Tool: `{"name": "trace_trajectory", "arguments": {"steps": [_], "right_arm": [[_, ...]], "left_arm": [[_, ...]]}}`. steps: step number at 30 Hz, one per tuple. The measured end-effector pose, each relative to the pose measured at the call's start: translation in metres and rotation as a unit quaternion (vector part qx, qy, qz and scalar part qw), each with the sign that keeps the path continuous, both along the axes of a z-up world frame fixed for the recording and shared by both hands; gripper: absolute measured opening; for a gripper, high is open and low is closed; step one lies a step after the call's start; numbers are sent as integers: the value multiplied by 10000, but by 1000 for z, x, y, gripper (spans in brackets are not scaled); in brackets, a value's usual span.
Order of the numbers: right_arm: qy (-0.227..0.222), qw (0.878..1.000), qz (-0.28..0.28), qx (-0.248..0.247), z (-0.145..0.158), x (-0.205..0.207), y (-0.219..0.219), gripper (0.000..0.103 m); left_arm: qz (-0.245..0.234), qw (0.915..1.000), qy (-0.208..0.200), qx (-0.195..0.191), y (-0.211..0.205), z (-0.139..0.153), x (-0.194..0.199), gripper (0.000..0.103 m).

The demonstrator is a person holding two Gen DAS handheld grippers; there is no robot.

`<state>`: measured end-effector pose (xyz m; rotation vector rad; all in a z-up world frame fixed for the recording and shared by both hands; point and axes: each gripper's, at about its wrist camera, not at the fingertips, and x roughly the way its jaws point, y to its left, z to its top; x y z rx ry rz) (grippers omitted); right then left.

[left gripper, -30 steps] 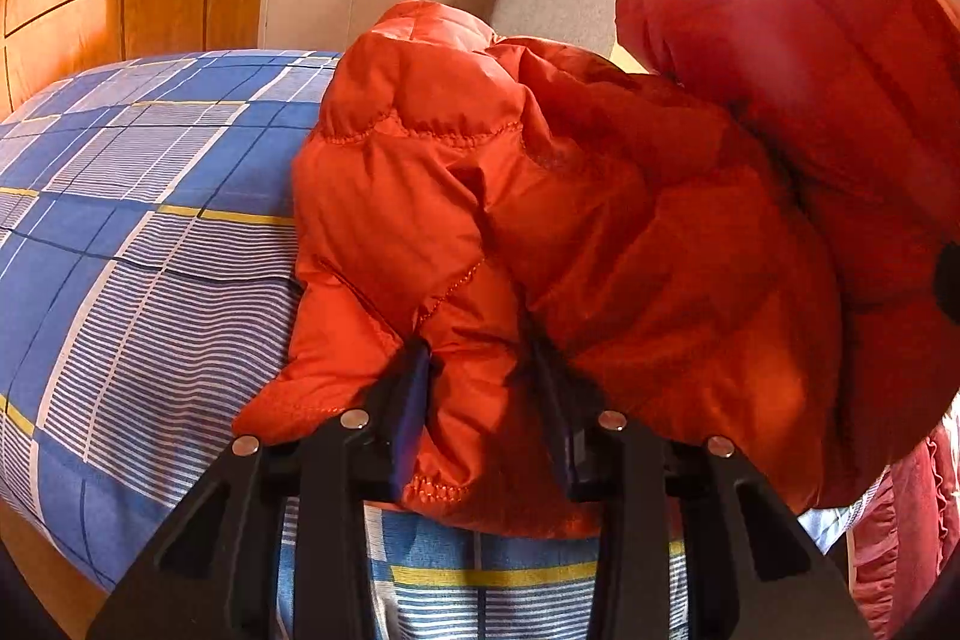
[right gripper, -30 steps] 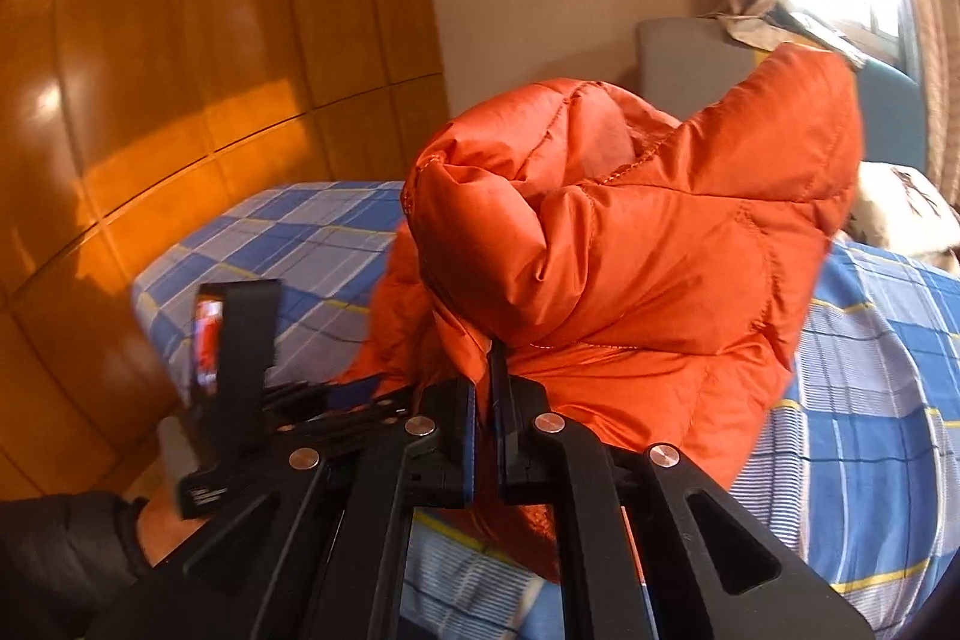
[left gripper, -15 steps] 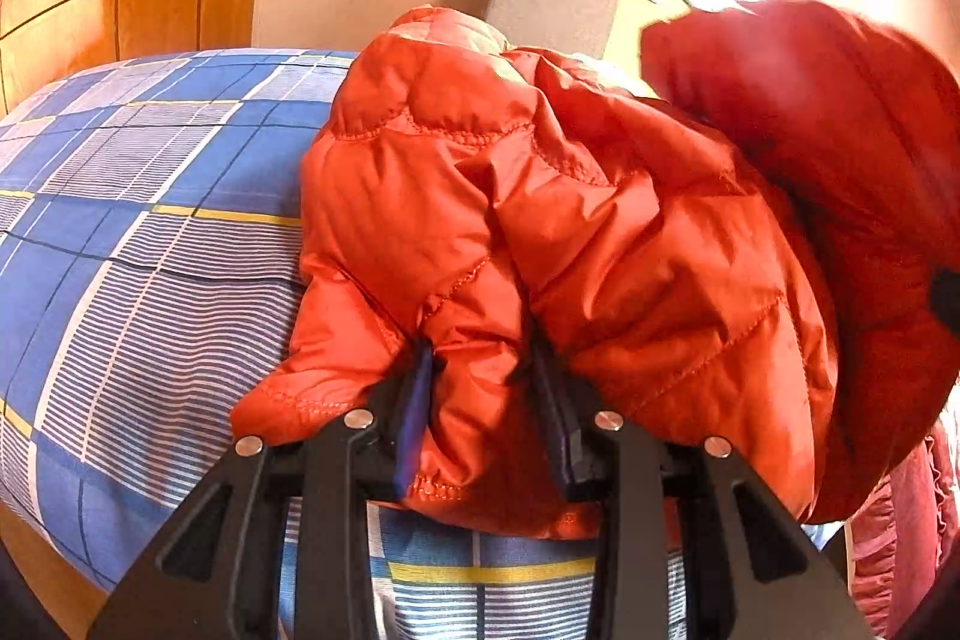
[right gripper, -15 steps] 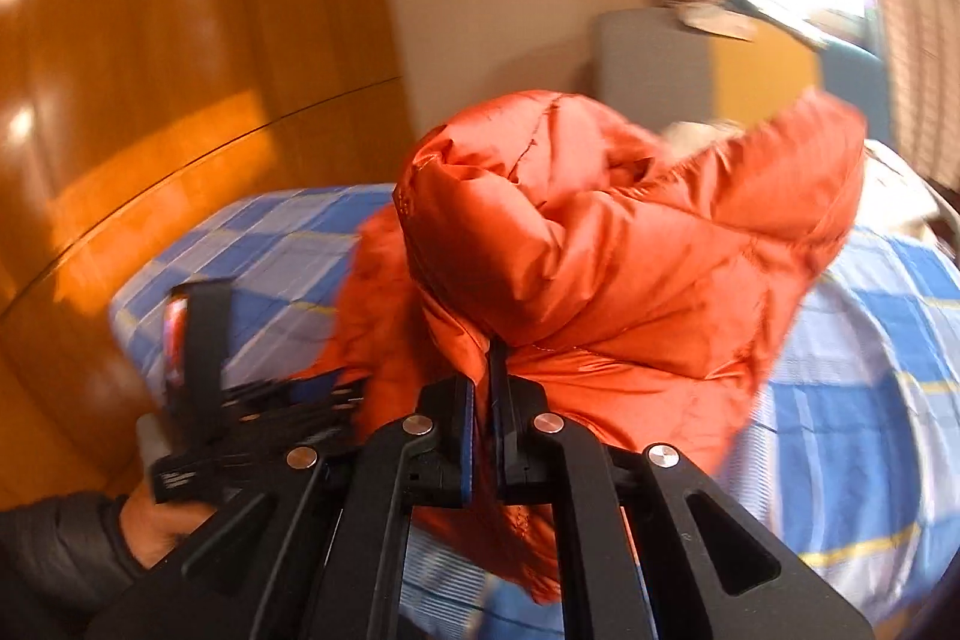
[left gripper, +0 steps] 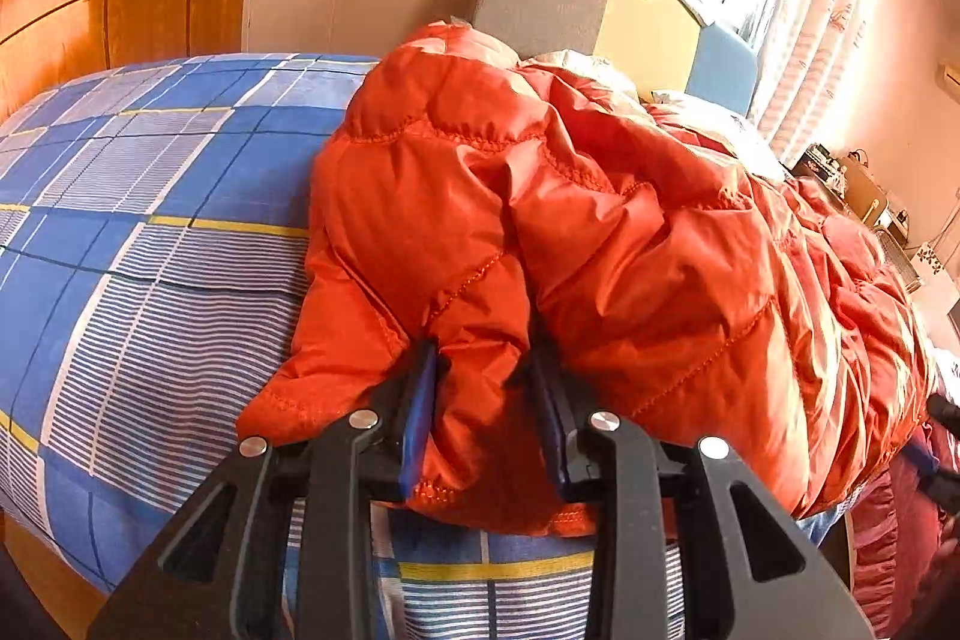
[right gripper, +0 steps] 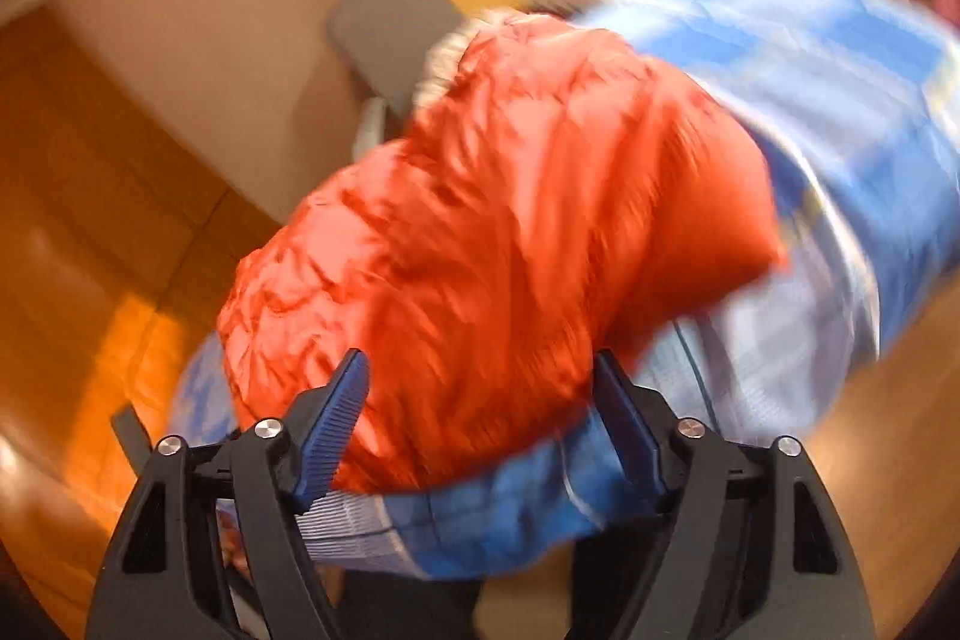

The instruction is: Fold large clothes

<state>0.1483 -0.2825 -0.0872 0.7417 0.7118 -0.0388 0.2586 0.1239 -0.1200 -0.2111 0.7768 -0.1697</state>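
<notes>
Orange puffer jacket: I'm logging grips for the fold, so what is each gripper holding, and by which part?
The left gripper pinches the orange puffer jacket by a stitched hem edge. The right gripper, jaws just opened wide, holds nothing.

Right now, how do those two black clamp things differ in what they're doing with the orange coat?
The left gripper pinches a fold of the orange jacket; the right gripper has just been opening and grips nothing. Left jaws stand narrow, right jaws wide. Both have blue pads.

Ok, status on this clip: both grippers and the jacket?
Left gripper shut on orange jacket edge. Right gripper just opened, jaws wide, not gripping. Jacket heaped on plaid bed. Nothing in the way.
</notes>
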Motion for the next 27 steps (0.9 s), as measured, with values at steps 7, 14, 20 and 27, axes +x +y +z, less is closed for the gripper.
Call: {"name": "trace_trajectory", "arguments": {"steps": [7, 14, 20, 27], "right_arm": [[255, 9915, -361, 1225, -36, 18, -13, 78], [-171, 9979, -502, 375, 2, 53, -25, 19], [209, 9938, -572, -930, -4, 73, -51, 14], [-369, 9843, -167, -1718, 26, 57, -11, 13]], "left_arm": [[-44, 10000, -3, -47, 3, -4, -2, 30], [-277, 9994, 120, -183, -3, 3, -4, 23], [-745, 9969, 183, -176, -44, 0, -11, 22], [-653, 9970, 259, -337, -32, -6, -5, 22]]}}
